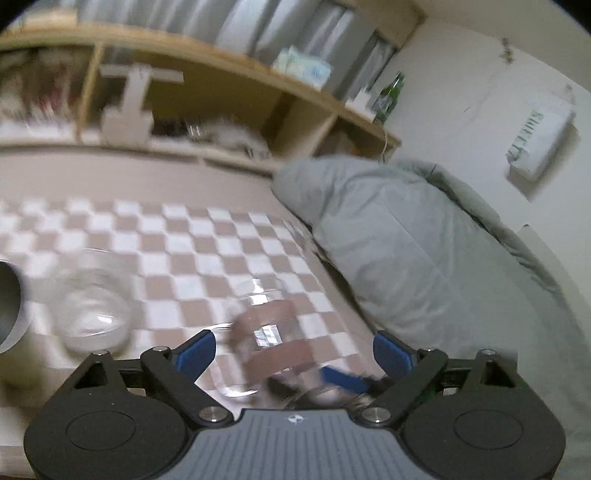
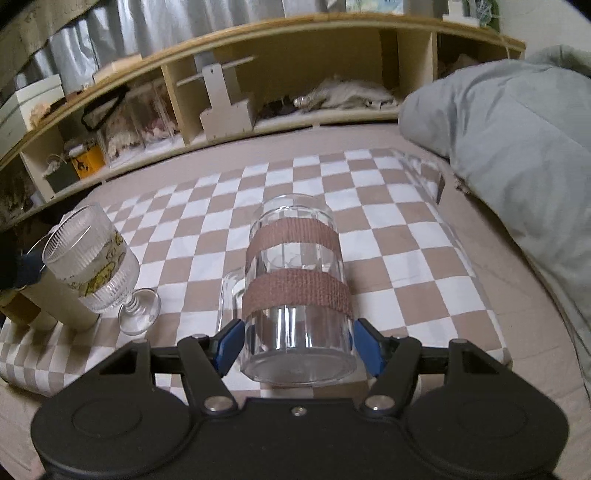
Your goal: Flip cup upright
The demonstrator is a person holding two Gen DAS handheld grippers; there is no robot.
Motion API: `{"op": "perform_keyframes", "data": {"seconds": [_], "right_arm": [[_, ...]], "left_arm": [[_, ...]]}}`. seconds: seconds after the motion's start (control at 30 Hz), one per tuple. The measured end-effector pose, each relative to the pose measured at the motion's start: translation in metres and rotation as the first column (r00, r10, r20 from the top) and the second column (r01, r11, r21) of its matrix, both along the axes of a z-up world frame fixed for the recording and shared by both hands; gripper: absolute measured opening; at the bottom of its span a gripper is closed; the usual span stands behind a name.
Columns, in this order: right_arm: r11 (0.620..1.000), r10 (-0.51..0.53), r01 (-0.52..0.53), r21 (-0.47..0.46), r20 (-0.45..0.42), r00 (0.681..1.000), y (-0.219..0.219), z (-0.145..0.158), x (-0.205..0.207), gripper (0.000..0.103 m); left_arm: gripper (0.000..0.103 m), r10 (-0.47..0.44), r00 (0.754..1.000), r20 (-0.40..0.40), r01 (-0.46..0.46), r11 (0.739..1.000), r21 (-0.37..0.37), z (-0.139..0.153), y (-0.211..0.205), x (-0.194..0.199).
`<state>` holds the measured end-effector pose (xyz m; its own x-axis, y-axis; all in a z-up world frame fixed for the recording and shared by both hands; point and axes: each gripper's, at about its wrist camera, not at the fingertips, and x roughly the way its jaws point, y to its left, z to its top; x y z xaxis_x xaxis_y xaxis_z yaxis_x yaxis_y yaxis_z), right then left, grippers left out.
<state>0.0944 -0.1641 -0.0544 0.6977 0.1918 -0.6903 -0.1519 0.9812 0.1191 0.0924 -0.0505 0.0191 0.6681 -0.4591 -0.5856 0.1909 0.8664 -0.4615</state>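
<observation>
Left of the cup [image 2: 297, 291], a ribbed goblet [image 2: 94, 266] leans against a cardboard tube [image 2: 55, 299]. The cup, clear glass with two brown bands, lies on its side on the checkered cloth [image 2: 406, 258], base toward the right gripper [image 2: 297, 345], whose fingers [image 2: 229, 343] stand apart, flanking the base, seemingly not clamped. Closing squarely below the lower band, then tipping gently, should avoid slipping on glass. The left gripper [image 1: 291, 350] looks open in its blurred view. Right of the cup lies a grey duvet [image 2: 517, 155]; behind, a wooden shelf [image 2: 295, 33].
</observation>
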Motion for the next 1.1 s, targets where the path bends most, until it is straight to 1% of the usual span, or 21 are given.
{"op": "perform_keyframes", "data": {"seconds": [0.07,0.13,0.2,0.3,0.4,0.53,0.63,0.7,0.8,0.87,0.97,1.1], "right_arm": [[1.0,0.011,-0.011,-0.003,0.014,1.0,0.0,-0.001,-0.004,0.066],[1.0,0.022,-0.022,-0.004,0.028,0.999,-0.001,-0.002,-0.007,0.066],[1.0,0.026,-0.027,0.005,0.037,0.999,-0.003,-0.003,-0.009,0.066],[0.999,0.029,-0.03,0.024,0.05,0.998,-0.007,-0.006,-0.008,0.066],[0.998,0.031,-0.033,0.045,0.056,0.998,-0.011,-0.008,-0.009,0.066],[0.997,0.037,-0.042,0.067,0.065,0.997,-0.017,-0.011,-0.008,0.067],[0.996,0.042,-0.047,0.078,0.07,0.997,-0.02,-0.013,-0.008,0.067],[0.995,0.046,-0.052,0.083,0.075,0.996,-0.021,-0.014,-0.008,0.067],[0.994,0.048,-0.056,0.098,0.084,0.995,-0.024,-0.016,-0.008,0.067],[0.991,0.054,-0.064,0.118,0.093,0.994,-0.028,-0.018,-0.007,0.067],[0.986,0.073,-0.086,0.14,0.098,0.993,-0.03,-0.018,-0.009,0.067],[0.981,0.112,-0.128,0.147,0.113,0.987,-0.026,-0.02,-0.004,0.067]], "left_arm": [[0.091,0.0,0.998,-0.062,-0.001,1.0,-0.016,-0.005,-0.012,0.025],[0.089,0.006,0.993,-0.121,-0.007,1.0,-0.008,-0.012,-0.023,0.049],[0.088,0.032,0.987,-0.16,-0.027,0.999,0.034,-0.022,-0.032,0.068],[0.088,0.081,0.977,-0.195,-0.061,0.992,0.109,-0.036,-0.041,0.088],[0.088,0.125,0.963,-0.239,-0.09,0.984,0.152,-0.051,-0.043,0.104],[0.086,0.142,0.949,-0.281,-0.099,0.982,0.164,-0.065,-0.047,0.121],[0.08,0.148,0.939,-0.309,-0.098,0.98,0.173,-0.074,-0.049,0.131],[0.079,0.142,0.934,-0.328,-0.095,0.983,0.155,-0.078,-0.048,0.135],[0.079,0.138,0.932,-0.335,-0.092,0.985,0.149,-0.076,-0.045,0.135],[0.078,0.13,0.938,-0.321,-0.084,0.985,0.154,-0.07,-0.044,0.132],[0.078,0.112,0.96,-0.258,-0.065,0.981,0.184,-0.058,-0.046,0.126],[0.078,0.092,0.983,-0.158,-0.049,0.965,0.259,-0.038,-0.049,0.114]]}}
